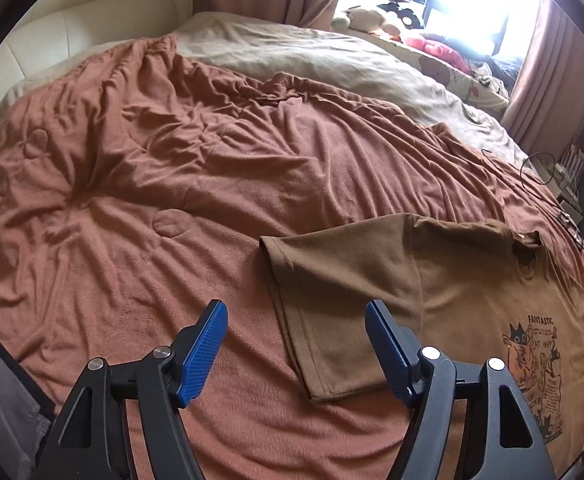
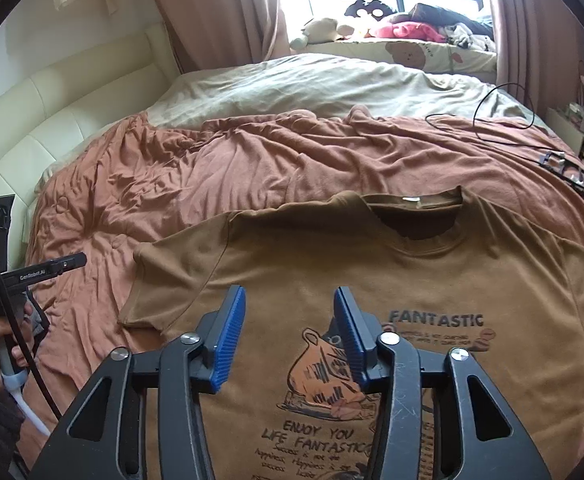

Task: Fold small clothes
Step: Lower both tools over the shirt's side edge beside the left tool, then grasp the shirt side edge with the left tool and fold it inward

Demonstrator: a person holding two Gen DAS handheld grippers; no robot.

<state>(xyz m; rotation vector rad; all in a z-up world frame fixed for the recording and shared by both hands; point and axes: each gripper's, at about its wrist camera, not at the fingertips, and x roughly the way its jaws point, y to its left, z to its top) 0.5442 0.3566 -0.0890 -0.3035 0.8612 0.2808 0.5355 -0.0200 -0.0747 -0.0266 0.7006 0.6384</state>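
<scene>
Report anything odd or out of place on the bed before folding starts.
A black cable and a small black frame-like gadget lie loose on the blanket beyond the T-shirt, which lies flat and print-up. The blanket is heavily rumpled. Both grippers, left and right, are open and empty.

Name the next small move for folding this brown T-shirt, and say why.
Probably bring the open left gripper onto the sleeve and pinch its hem. The T-shirt lies flat, print up, sleeve spread out, and both grippers, including the right gripper, hold nothing.
</scene>
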